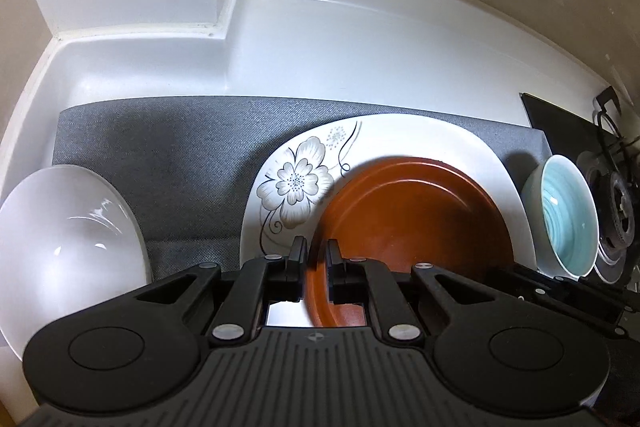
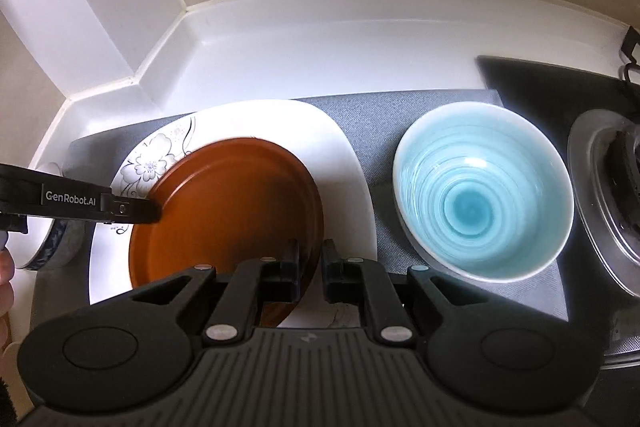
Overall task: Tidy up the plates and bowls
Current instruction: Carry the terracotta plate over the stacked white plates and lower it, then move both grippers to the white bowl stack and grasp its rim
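1. The left tongs (image 1: pixel 313 251) are clamping the left rim of the brown plate (image 1: pixel 416 211), and the right tongs (image 2: pixel 311 255) are pinching its right rim, so both pairs are closed on the same plate.
2. The brown plate is lying on the white floral plate (image 1: pixel 304 179), which is sitting on the grey mat (image 1: pixel 180 163) on the white desk (image 1: pixel 340 59).
3. In the left wrist view the plate is spreading from 12 to 2 o'clock of the tongs; in the right wrist view it is spreading from 9 to 12 o'clock of them.
4. Risk: if one pair is letting go before the other, the plate is likely tipping and clattering on the floral plate, chipping either glaze.
5. Risk: the grips are sitting only on the thin rim, so any twist between the two hands is probably levering the plate out of a pad.
6. Risk: dragging the plate sideways instead of lifting it clear is likely shifting the floral plate on the mat.
7. Risk: the turquoise bowl (image 2: pixel 484 195) is standing near, at 1 o'clock of the right tongs; a wide swing on withdrawing is probably knocking it toward the stove burner (image 2: pixel 616 195).
8. The white bowl (image 1: pixel 60 243) is sitting at 9 o'clock of the left tongs, well clear of the plates.
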{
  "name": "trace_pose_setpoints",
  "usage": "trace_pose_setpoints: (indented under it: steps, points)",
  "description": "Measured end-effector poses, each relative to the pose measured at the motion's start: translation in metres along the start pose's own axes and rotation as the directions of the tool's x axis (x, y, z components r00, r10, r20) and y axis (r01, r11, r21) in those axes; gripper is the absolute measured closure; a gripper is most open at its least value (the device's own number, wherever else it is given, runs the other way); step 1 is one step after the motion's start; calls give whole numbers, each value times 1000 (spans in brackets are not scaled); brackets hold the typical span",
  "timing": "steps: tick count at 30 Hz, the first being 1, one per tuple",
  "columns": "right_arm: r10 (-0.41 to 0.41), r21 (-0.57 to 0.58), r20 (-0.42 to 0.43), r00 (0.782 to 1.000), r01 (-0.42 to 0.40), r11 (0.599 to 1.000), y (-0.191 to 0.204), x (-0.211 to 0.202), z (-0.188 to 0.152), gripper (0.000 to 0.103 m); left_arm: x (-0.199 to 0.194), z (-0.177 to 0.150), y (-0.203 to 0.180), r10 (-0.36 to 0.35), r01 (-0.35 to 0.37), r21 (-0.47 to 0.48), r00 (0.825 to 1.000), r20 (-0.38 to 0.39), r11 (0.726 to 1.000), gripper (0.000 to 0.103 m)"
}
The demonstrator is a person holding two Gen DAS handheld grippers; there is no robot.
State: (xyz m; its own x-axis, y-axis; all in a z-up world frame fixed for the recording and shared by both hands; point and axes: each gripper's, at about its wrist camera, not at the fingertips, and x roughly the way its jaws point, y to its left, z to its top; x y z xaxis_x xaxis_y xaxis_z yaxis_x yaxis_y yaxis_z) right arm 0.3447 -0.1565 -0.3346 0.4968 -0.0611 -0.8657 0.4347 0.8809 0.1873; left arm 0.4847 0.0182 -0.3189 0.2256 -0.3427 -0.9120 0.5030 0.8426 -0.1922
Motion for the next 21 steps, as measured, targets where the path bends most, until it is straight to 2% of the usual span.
trace_pose_setpoints:
  steps: [2, 4, 5, 6, 7, 9, 11, 14, 16, 18, 21]
  points:
    - [-25, 3, 9, 1000, 25, 1000, 2, -3, -1, 88, -4, -1, 2, -21, 21, -17, 1000, -7, 1000, 90]
    - [-35, 0, 35, 999, 35, 999, 4, -9, -4, 75, -19, -7, 7, -66, 67, -23, 997, 27, 997, 82]
    - [-20, -15, 43, 999, 20, 1000, 6, -13, -7, 75, -30, -11, 11, -82, 83, -17, 995, 59, 996, 72]
    - [-10, -34, 38, 999, 11, 999, 9, -15, -9, 75, -43, -16, 16, -77, 79, -16, 992, 100, 997, 62]
    - [-14, -47, 33, 999, 15, 999, 11, -18, -10, 75, -57, -23, 23, -53, 58, -29, 988, 144, 998, 56]
    - [-16, -61, 45, 999, 19, 998, 16, -26, -13, 75, -80, -36, 41, -16, 35, -88, 978, 210, 995, 39]
    - [0, -68, 73, 997, 5, 998, 23, -35, -13, 75, -97, -50, 65, 4, 41, -167, 966, 259, 985, 34]
    - [109, -69, 98, 989, -103, 992, 38, -45, -11, 57, -108, -69, 104, 54, 27, -258, 952, 302, 966, 35]
    - [210, -98, 78, 975, -202, 975, 55, -44, -8, 28, -105, -77, 128, 57, 34, -306, 958, 282, 951, 39]
    - [301, -140, 49, 952, -292, 946, 77, -41, -7, 26, -102, -85, 147, 41, 60, -362, 964, 263, 930, 54]
    - [356, -187, 8, 934, -348, 919, 104, -32, -5, 26, -105, -92, 158, 50, 69, -394, 958, 282, 916, 58]
